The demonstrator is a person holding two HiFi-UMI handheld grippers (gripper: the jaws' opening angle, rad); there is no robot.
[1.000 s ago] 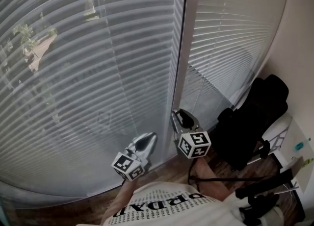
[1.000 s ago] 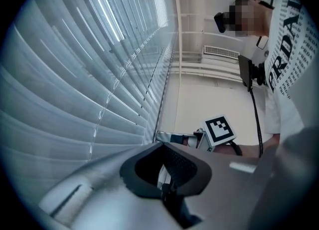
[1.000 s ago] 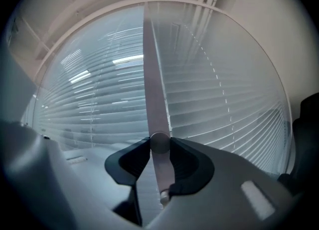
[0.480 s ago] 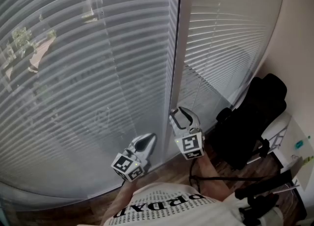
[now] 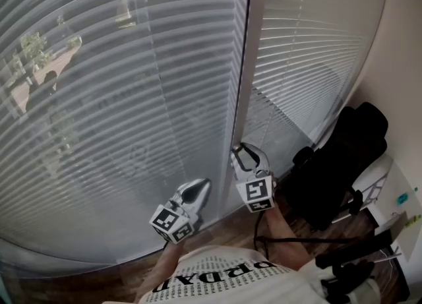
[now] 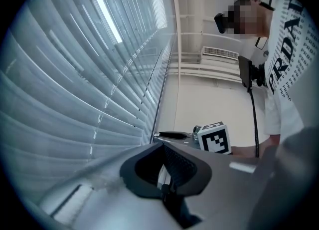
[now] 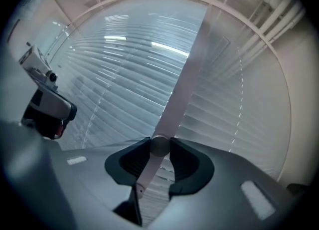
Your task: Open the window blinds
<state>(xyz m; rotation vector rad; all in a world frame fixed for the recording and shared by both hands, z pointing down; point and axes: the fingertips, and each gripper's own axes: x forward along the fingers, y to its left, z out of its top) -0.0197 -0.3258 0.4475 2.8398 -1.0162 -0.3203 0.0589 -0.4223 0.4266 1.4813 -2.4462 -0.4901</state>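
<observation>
A bulky black padded chair (image 5: 343,157) stands in the corner at the right, against a plain beige wall (image 5: 402,65). Below it lies brown wood-plank floor (image 5: 224,229), with a thin black cable (image 5: 290,241) trailing across. A white box with a teal label (image 5: 401,198) sits at the far right. A white slatted ventilation grille (image 6: 219,52) is set high in the room.

Blinds (image 5: 119,98) run off the top and left edges. We can't identify the thin white strip (image 6: 160,175) pinched in the left gripper (image 6: 163,166). Wand's (image 7: 158,145) upper run blends into the frame post (image 7: 189,74). Shirt (image 5: 217,276) is cut at the bottom edge.
</observation>
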